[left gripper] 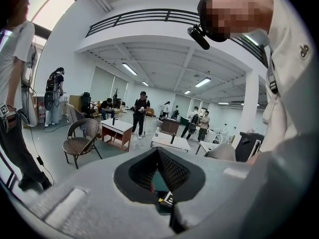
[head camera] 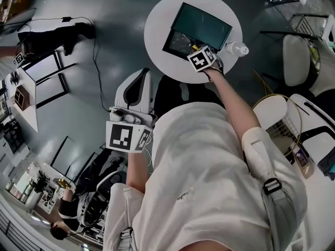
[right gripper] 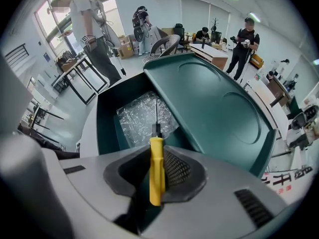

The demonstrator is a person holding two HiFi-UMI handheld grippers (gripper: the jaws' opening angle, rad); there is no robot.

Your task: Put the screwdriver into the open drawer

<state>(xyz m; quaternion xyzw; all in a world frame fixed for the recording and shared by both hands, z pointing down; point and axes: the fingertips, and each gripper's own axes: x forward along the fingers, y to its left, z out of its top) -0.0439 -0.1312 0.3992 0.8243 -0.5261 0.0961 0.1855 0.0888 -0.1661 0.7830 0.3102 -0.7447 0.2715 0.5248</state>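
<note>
**Right tool [right gripper: 156,157] gripping screwdriver [right gripper: 156,171] over open drawer [right gripper: 104,126]**

Jaws pinched on the yellow handle. Shaft pointing straight ahead, tip above the crinkled clear plastic [right gripper: 142,114] lying inside the drawer. From the head view: drawer on the round white surface [head camera: 157,22], right tool at its near edge, bottle [head camera: 236,49] just beside it.

Left tool [head camera: 128,135] near the body, well apart from the drawer. Jaws together, nothing between them.

Progress (judged):
- Pickup and carry to the drawer: done.
- Release: not yet done. Screwdriver held over the drawer's inside, apparently not resting on anything.

Left to do: lower slightly, open the jaws, withdraw.

Risks (judged): tip snagging the plastic; round handle rolling once let go.
</note>
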